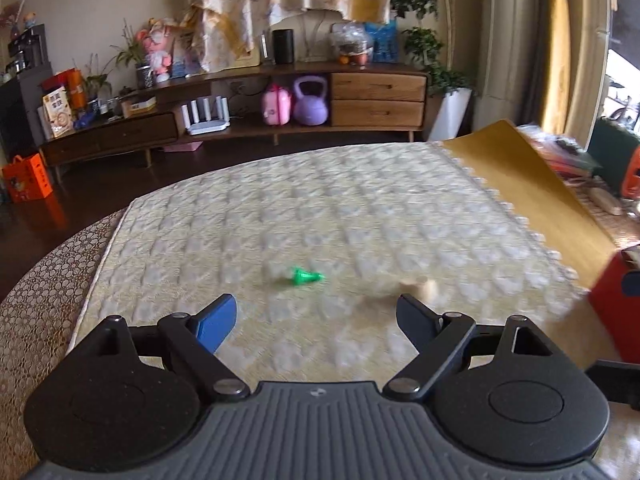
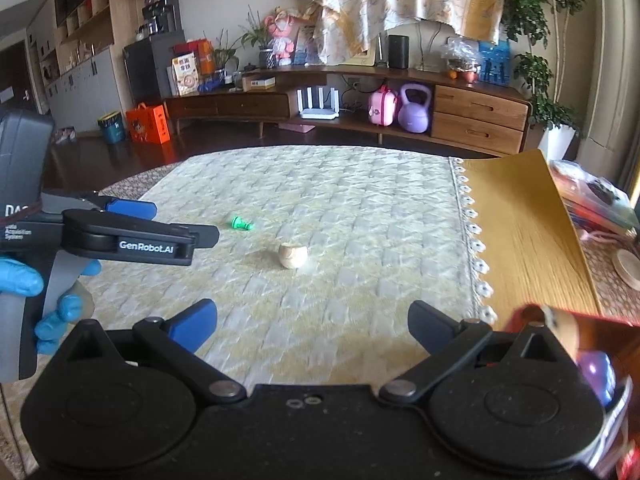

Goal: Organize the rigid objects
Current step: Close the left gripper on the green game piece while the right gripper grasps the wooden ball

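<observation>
A small green plastic piece (image 1: 306,276) lies on its side on the cream quilted mat (image 1: 320,208); it also shows in the right wrist view (image 2: 241,223). A pale wooden ball (image 2: 293,255) sits on the mat to its right, blurred in the left wrist view (image 1: 422,286). My left gripper (image 1: 316,320) is open and empty just short of the green piece, and appears from the side in the right wrist view (image 2: 176,224). My right gripper (image 2: 312,324) is open and empty, nearer than the ball. A red box (image 2: 592,364) with a purple object and a tan object in it is at the lower right.
A yellow board (image 2: 528,232) lies along the mat's right edge. Books and a plate (image 2: 628,268) lie further right. A patterned tablecloth (image 1: 48,280) shows left of the mat. A wooden TV cabinet (image 2: 360,96) stands across the floor beyond the table.
</observation>
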Tool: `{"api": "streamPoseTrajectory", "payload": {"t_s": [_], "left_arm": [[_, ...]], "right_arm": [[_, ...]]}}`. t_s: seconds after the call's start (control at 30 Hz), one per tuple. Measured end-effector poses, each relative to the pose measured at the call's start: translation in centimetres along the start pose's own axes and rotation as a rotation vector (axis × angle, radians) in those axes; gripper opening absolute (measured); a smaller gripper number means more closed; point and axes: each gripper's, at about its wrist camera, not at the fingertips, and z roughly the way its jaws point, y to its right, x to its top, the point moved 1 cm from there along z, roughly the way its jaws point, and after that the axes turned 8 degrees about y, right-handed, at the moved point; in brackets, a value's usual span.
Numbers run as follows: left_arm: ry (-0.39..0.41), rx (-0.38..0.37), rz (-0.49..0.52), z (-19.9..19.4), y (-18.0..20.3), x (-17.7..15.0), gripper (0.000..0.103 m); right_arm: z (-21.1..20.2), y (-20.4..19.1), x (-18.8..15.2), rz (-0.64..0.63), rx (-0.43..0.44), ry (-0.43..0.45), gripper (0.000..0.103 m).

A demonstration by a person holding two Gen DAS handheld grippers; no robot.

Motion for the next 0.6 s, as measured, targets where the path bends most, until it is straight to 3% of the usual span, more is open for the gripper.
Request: {"api": "streamPoseTrajectory", "payload": {"t_s": [0.23, 0.6], "left_arm": [[-0.024, 0.006, -0.019, 4.6, -1.1, -0.7, 0.087], [-0.017, 0.010, -0.043, 8.9, -1.5, -1.6, 0.087]], "right_arm": [[4.7, -0.5, 0.1, -0.048, 0.013, -0.047, 0.097], [10.3, -0.5, 0.4, -0.082, 0.020, -0.084, 0.076]]}}
